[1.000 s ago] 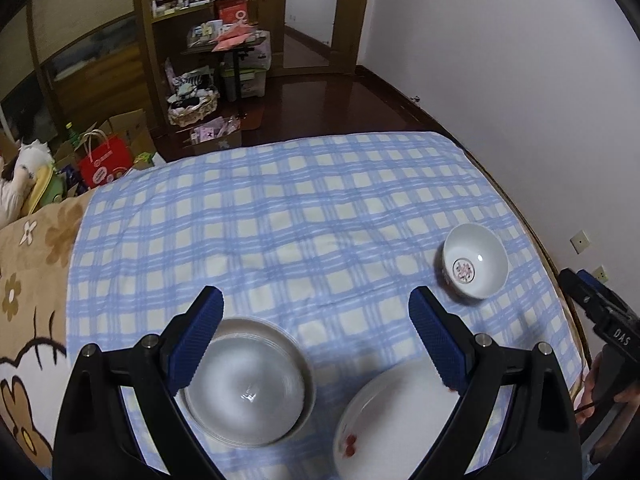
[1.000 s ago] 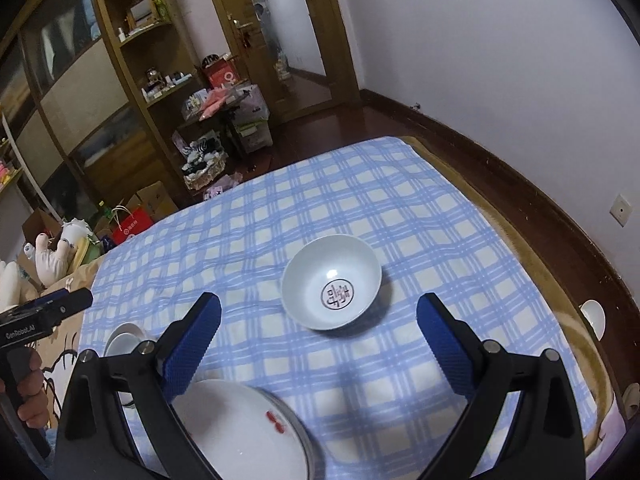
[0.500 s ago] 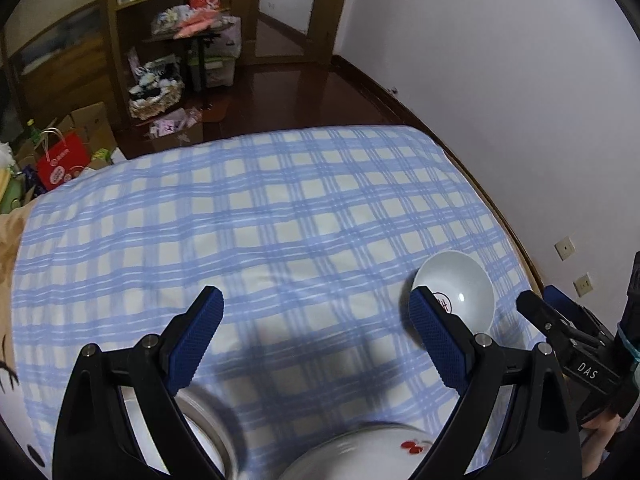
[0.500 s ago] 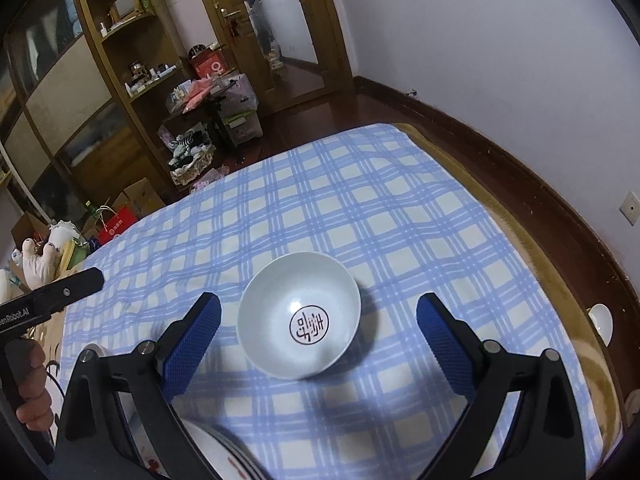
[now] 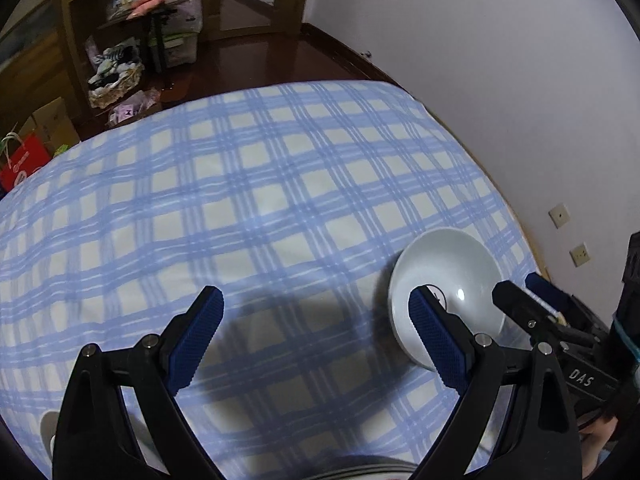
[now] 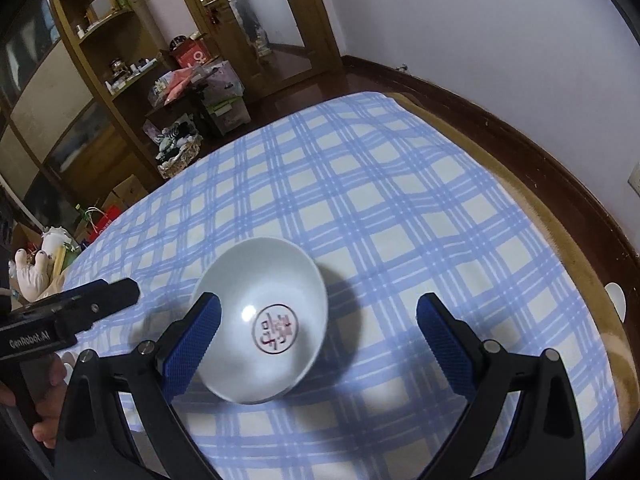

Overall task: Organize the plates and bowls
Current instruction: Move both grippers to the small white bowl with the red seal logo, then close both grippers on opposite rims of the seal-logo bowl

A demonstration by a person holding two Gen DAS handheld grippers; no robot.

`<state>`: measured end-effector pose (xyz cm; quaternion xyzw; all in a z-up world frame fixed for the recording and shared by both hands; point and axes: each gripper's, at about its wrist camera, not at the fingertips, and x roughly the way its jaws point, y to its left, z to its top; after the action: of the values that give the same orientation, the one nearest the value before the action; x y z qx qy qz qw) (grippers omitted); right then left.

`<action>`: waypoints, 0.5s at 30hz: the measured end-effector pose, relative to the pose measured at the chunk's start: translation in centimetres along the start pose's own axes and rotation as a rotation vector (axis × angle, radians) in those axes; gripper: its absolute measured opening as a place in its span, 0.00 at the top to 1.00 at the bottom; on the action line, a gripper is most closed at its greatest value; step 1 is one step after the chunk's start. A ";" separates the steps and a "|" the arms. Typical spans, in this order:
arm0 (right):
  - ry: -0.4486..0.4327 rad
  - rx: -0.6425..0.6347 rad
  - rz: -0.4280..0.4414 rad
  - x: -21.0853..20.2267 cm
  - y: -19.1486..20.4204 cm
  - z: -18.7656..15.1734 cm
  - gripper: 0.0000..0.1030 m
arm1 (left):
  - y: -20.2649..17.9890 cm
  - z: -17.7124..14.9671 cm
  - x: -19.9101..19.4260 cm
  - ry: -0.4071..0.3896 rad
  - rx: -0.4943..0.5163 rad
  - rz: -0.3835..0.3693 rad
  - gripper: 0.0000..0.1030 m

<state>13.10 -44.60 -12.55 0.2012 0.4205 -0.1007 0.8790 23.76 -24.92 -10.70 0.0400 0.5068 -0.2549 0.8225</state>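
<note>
Bowl sits upright on the checked cloth, just beyond the right gripper, fingers wide — left pad over its near rim, probably not touching. Straddle that rim, then close gently; left gripper also gapes.

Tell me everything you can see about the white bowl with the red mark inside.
The bowl is round, glossy white, likely ceramic, with a red circular emblem of characters at its bottom and a light glint beside it. It is empty and sits upright on the blue checked cloth, casting a shadow to its right. The right gripper is open; its left finger overlaps the bowl's left rim in view, but contact is unclear. In the left wrist view the bowl shows behind the left gripper's right finger.
</note>
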 end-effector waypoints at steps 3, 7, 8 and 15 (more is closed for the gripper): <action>0.011 -0.021 -0.009 0.5 -0.1 -0.1 0.01 | -0.6 -0.3 1.1 0.006 -0.007 -0.040 0.11; 0.018 -0.049 -0.034 1.1 0.2 -0.3 0.06 | -1.3 -0.7 2.1 0.015 0.007 -0.043 0.27; 0.026 -0.046 -0.031 1.3 0.1 -0.3 0.16 | -1.4 -0.7 2.3 0.024 0.013 -0.044 0.31; 0.108 -0.002 0.019 3.0 -0.5 -1.0 0.70 | -2.1 -1.0 3.6 0.074 0.021 -0.089 0.64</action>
<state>14.11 -44.62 -15.56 0.2092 0.4656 -0.0809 0.8561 23.23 -27.79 -13.84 0.0355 0.5352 -0.2951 0.7907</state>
